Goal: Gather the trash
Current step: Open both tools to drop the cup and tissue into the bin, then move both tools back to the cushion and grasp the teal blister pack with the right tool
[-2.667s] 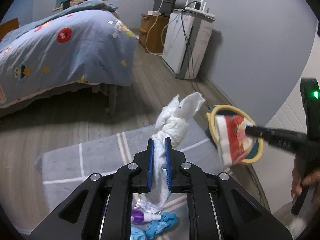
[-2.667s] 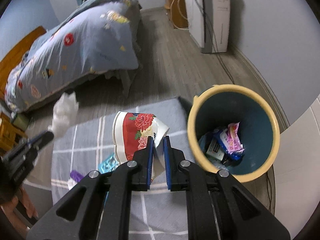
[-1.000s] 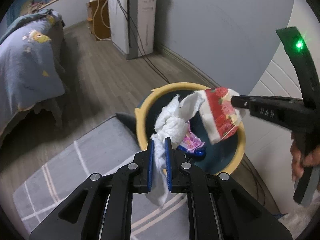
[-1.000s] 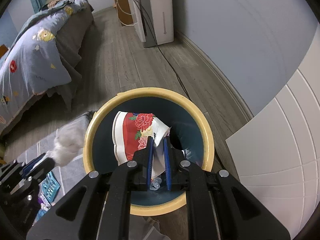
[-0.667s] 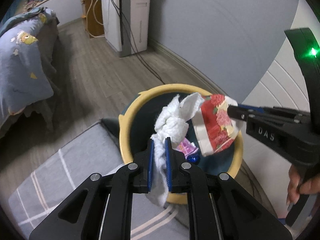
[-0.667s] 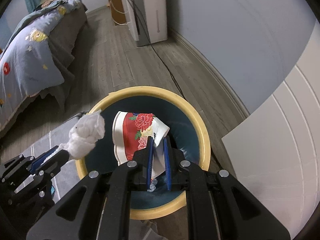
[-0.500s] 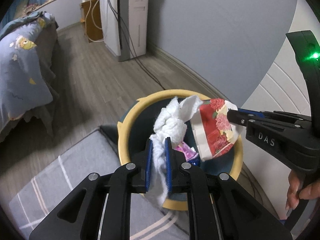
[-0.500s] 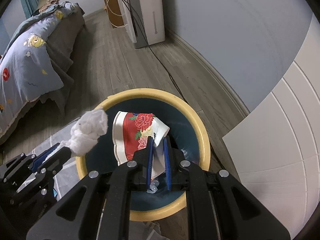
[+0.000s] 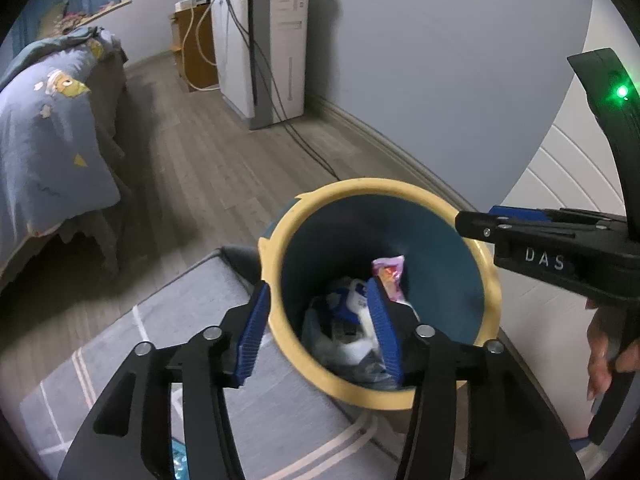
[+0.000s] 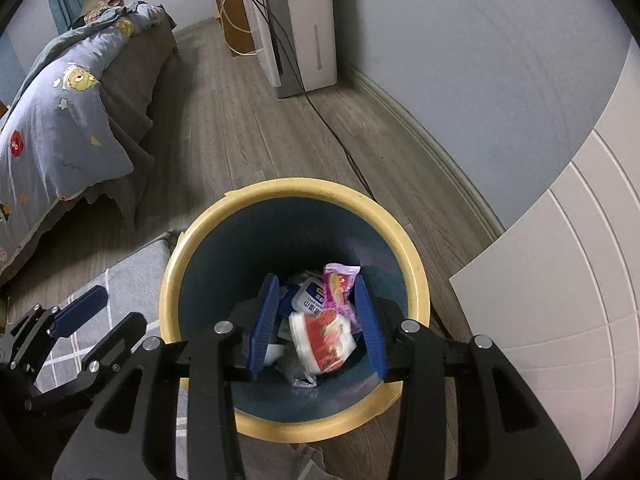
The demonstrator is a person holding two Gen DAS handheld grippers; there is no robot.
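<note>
A round bin with a yellow rim (image 9: 493, 280) (image 10: 416, 264) and a dark blue inside stands on the floor by the wall. My left gripper (image 9: 320, 324) hangs over its near-left edge, jaws opening, nothing between them. My right gripper (image 10: 316, 322) hangs above the bin's mouth, jaws opening and empty. Down in the bin lie the red flowered paper cup (image 10: 324, 340), a pink wrapper (image 10: 340, 284) (image 9: 389, 276), a white and blue packet (image 10: 306, 300) and crumpled white tissue (image 9: 360, 346). In the left wrist view the right gripper (image 9: 470, 224) reaches in over the far right rim.
A grey checked rug (image 9: 192, 320) lies left of the bin, with blue trash (image 9: 178, 456) at its near edge. A bed (image 10: 68, 112) stands at the left. A white appliance (image 9: 272, 52) with cables (image 10: 340, 136) stands by the far wall. A white panel (image 10: 560, 280) stands right of the bin.
Both grippers have opened. The white tissue has dropped from the left one and the flowered cup from the right one; both now lie in the bin.
</note>
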